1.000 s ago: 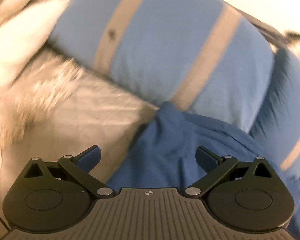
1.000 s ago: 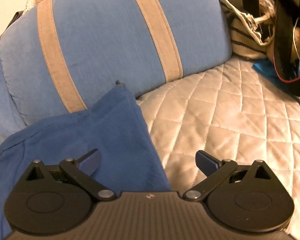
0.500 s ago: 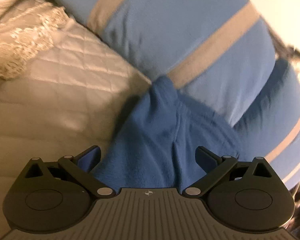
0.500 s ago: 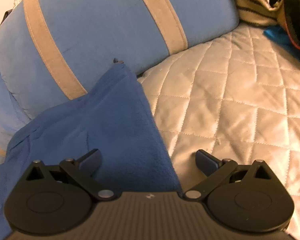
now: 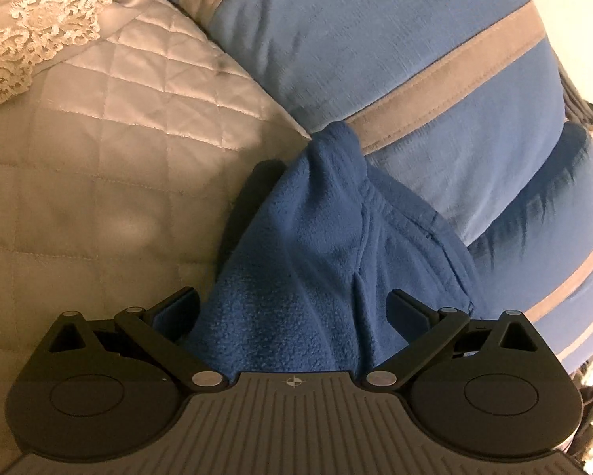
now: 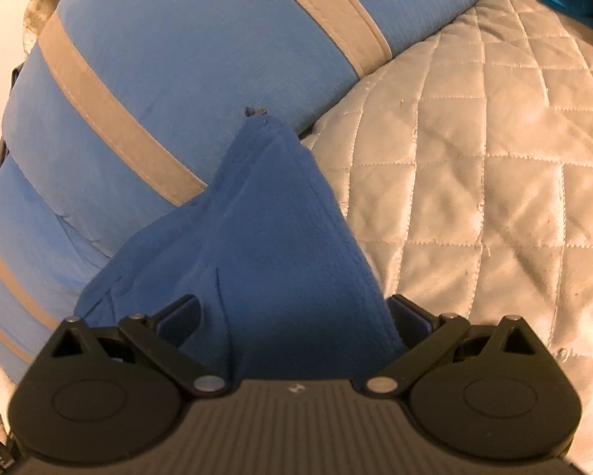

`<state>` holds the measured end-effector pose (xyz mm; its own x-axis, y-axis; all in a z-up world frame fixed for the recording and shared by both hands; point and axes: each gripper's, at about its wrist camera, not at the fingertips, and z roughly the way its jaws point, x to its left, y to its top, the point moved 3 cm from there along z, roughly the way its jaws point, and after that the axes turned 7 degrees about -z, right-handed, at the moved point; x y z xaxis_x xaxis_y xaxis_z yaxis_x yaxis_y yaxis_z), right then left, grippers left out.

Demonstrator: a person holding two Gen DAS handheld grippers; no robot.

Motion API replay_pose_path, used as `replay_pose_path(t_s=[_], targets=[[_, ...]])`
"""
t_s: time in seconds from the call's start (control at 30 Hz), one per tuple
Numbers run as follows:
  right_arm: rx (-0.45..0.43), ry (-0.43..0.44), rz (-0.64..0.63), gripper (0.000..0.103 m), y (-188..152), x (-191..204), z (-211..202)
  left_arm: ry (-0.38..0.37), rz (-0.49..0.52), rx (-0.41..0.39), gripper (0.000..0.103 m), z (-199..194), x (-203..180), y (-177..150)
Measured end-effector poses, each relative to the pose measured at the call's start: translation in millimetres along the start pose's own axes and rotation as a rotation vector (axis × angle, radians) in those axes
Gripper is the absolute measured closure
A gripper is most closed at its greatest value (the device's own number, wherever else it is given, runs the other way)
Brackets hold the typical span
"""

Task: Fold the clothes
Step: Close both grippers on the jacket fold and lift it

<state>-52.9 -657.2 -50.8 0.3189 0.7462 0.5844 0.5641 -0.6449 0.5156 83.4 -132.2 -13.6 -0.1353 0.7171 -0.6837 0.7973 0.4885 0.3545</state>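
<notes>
A dark blue fleece [image 5: 296, 277], nubby and peaked, lies on the shiny quilt [image 5: 98, 158], its tip against the striped pillow [image 5: 375, 59]; the left gripper [image 5: 292, 310] and right gripper [image 6: 294, 314] gape wide over it; both views have closed in since earlier, the fleece filling more between the fingers.

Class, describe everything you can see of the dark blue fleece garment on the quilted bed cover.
The dark blue fleece garment looks soft and nappy, with stitched seams. It lies rumpled, not yet folded flat, on the beige quilted bed cover. Its far corner rises against the light blue pillow with grey stripes. It lies between the spread fingers of the left gripper and right gripper.
</notes>
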Motion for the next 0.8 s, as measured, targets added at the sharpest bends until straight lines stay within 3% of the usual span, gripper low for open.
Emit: replay_pose_path(t_s=[0.3,0.67,0.73,0.8], targets=[[0.038,0.082,0.045,0.001,-1,-2,3,-0.129,-0.094,0.087,0.001,5,8,0],[0.050,0.156,0.013,0.002,-4,2,10,-0.187,-0.038,0.112,0.001,11,7,-5],[0.047,0.166,0.018,0.002,-4,2,11,-0.182,-0.042,0.105,0.010,11,7,-5],[0.044,0.176,0.023,0.005,-4,3,11,-0.167,-0.066,0.108,0.047,11,10,-6]])
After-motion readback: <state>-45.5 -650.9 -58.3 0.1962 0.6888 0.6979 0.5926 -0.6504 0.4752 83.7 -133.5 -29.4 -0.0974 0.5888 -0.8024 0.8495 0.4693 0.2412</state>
